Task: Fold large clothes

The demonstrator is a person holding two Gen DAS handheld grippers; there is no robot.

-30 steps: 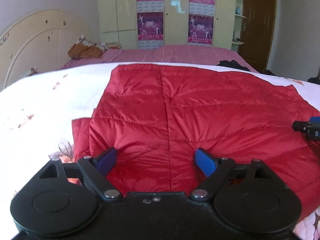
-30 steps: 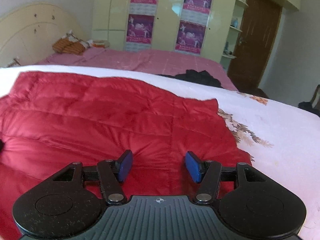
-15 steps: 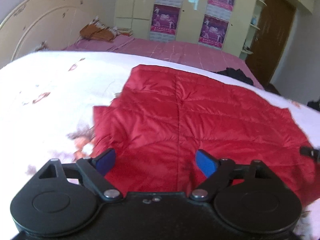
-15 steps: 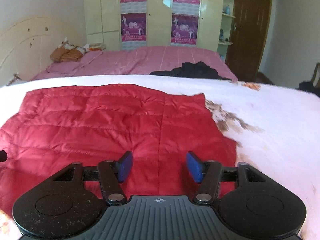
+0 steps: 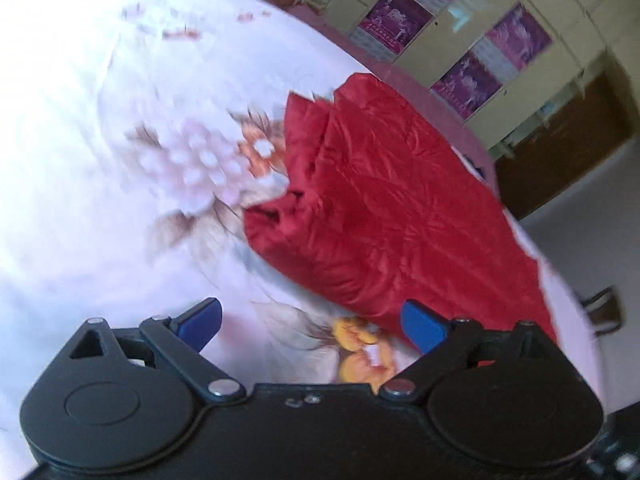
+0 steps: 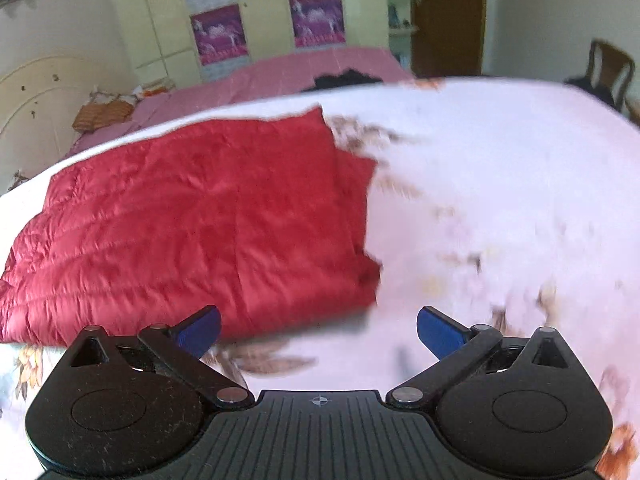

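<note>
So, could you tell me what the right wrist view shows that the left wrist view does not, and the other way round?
Only the right wrist view shows the cream headboard, the dark clothing on the pink bed and the right gripper, open over the sheet. Only the left wrist view shows the jacket's bunched layered end beside the big pale flower print, and the left gripper, open with nothing between its pads. Both show the red quilted jacket flat on the white floral sheet, the postered wardrobe and the brown door.
</note>
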